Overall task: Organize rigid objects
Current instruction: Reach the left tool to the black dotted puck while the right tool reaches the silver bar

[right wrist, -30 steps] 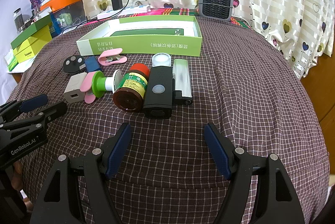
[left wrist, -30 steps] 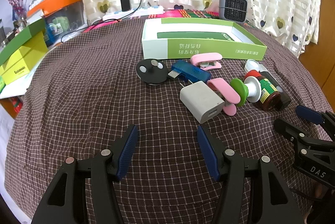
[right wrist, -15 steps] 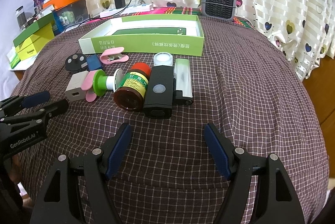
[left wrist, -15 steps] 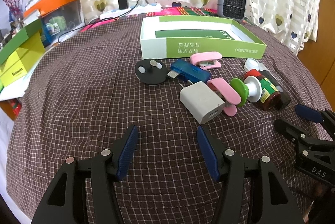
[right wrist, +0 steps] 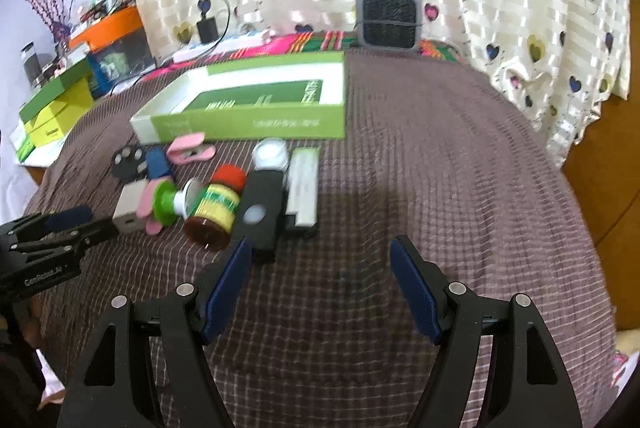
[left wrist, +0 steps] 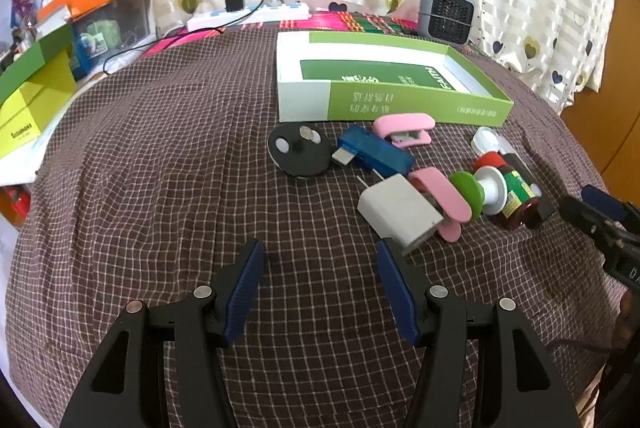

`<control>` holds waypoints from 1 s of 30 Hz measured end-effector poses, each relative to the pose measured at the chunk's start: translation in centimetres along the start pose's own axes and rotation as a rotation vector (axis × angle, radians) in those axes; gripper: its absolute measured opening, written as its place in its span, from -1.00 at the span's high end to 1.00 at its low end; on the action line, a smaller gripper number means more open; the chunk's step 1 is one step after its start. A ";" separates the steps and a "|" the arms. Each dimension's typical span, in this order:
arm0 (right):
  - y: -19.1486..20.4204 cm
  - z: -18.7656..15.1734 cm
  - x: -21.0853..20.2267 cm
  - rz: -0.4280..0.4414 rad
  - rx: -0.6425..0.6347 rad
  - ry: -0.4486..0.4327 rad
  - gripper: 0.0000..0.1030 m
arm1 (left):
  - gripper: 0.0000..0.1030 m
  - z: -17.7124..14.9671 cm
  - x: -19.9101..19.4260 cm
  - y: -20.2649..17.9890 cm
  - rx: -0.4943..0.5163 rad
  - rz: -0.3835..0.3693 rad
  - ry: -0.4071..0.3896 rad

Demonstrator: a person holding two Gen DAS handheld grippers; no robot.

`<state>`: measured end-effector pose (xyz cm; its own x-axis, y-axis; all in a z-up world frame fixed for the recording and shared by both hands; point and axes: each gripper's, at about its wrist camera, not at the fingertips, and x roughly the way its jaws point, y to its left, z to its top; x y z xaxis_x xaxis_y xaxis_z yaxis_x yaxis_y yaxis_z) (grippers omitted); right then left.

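Observation:
A row of small rigid objects lies on the checked cloth in front of an open green box: a black round fob, a blue USB stick, a pink stapler, a white charger, a pink clip, a green-and-white spool, a brown bottle with red cap, a black box, a white round lid and a silver bar. My left gripper is open and empty just short of the charger. My right gripper is open and empty just short of the black box.
A grey heater stands at the far edge by the curtain. A power strip with a black adapter lies at the back. Yellow-green boxes and an orange-lidded bin stand at the left.
Both grippers have moved forward toward the objects. The right wrist view has swung right and blurred. Both stay open and empty.

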<state>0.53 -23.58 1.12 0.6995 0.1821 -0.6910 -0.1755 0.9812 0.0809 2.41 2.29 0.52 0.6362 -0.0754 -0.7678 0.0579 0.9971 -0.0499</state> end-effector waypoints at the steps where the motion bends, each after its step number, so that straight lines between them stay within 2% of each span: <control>1: -0.3 0.2 -0.1 0.001 0.007 -0.008 -0.41 | -0.13 0.2 0.0 0.1 -0.001 -0.001 -0.002; 5: -0.9 1.3 0.4 -0.038 0.005 -0.005 -0.41 | -0.13 1.0 0.0 0.7 -0.007 -0.004 -0.012; 11: -2.0 2.7 2.5 -0.041 0.004 0.038 -0.41 | -0.13 2.5 0.1 1.9 -0.030 0.013 -0.032; 18: -1.9 3.2 4.1 0.008 -0.029 0.078 -0.41 | -0.13 3.9 1.2 3.2 -0.043 0.039 -0.017; 30: -1.1 3.9 5.9 0.047 -0.045 0.119 -0.41 | -0.13 5.0 2.8 3.3 -0.054 -0.007 0.010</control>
<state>7.55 -23.37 -0.26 0.6034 0.2164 -0.7675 -0.2391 0.9673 0.0848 8.24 5.31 1.38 0.6279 -0.0826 -0.7739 0.0204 0.9958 -0.0897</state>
